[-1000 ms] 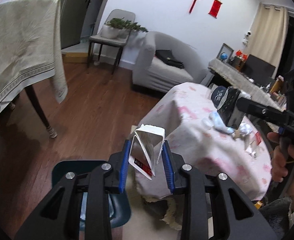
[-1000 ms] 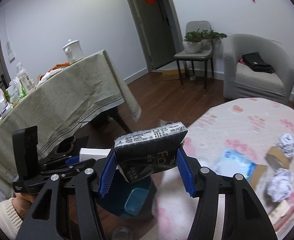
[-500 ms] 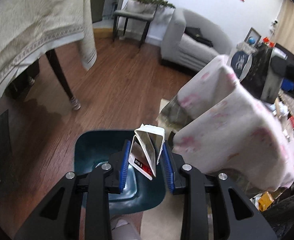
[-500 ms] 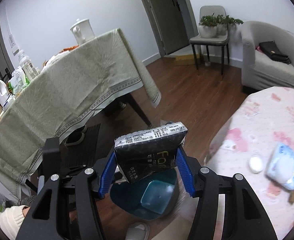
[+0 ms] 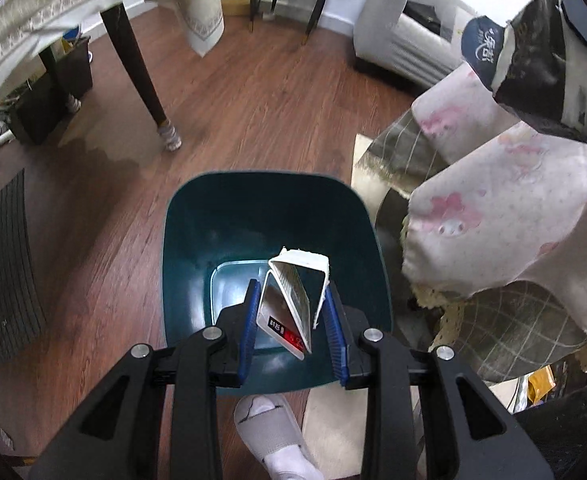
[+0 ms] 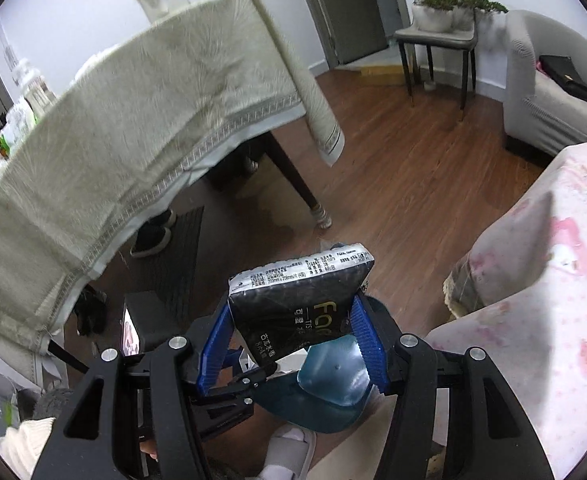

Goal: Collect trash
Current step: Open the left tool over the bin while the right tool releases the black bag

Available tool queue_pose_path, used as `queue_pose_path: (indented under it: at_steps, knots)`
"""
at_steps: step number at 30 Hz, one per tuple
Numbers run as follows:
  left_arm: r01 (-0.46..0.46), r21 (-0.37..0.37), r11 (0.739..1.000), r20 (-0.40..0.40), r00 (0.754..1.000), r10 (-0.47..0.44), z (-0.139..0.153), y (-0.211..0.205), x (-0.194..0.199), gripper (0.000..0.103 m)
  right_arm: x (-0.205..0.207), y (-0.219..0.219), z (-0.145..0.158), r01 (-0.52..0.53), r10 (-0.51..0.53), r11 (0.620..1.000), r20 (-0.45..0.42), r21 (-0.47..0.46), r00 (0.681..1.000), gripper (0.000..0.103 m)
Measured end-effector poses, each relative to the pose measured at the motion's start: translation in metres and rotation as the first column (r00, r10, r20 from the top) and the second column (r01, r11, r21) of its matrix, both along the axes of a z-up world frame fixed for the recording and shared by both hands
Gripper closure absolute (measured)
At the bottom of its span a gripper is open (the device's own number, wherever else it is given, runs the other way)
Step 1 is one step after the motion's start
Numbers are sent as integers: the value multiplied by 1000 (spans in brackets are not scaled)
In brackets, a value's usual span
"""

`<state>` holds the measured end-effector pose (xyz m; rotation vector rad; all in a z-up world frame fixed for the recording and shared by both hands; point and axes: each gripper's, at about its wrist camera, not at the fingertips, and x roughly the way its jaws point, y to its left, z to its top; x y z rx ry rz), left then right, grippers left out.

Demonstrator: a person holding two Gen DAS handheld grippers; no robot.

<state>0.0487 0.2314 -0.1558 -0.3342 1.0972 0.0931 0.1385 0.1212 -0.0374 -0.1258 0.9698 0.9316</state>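
My left gripper [image 5: 291, 316] is shut on a flattened white carton [image 5: 293, 300] with a red and black label, held right over the open mouth of a dark teal bin [image 5: 197, 248] on the wooden floor. My right gripper [image 6: 289, 340] is shut on a black tissue pack [image 6: 297, 300] with white and gold print. That pack [image 5: 541, 64] also shows at the upper right of the left wrist view, above the table's edge. In the right wrist view the teal bin [image 6: 333, 384] lies low behind the pack, with the left gripper beside it.
A round table with a pink-patterned cloth [image 5: 513, 208] [image 6: 553, 280] stands right of the bin. A larger table with a beige cloth [image 6: 133, 120] and dark leg [image 5: 137, 64] stands to the left. A slippered foot [image 5: 273, 428] is near the bin. A grey armchair [image 6: 553, 92] and chair [image 6: 437, 40] stand behind.
Both grippers have dropped and tilted downward, each keeping its load. The left one moved from beside the pink table to over the bin. The right one swung left off the table toward the bin.
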Motion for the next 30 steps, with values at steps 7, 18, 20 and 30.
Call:
queue_pose_path:
  at_steps: [7, 18, 20, 30]
  knots:
    - [-22, -26, 999, -76, 997, 20, -24, 11, -2, 69, -1, 19, -25, -18, 16, 998, -37, -67, 999, 45]
    - [-36, -29, 999, -58, 998, 35, -15, 16, -8, 45, 5, 30, -54, -5, -5, 992, -77, -126, 997, 45]
    - [-42, -35, 999, -42, 998, 41, -9, 18, -11, 44, 5, 30, -54, -2, -7, 993, -75, -122, 997, 45]
    - [-56, -48, 997, 52, 997, 59, 18, 27, -24, 32, 11, 30, -57, 34, -44, 994, -90, -105, 995, 45]
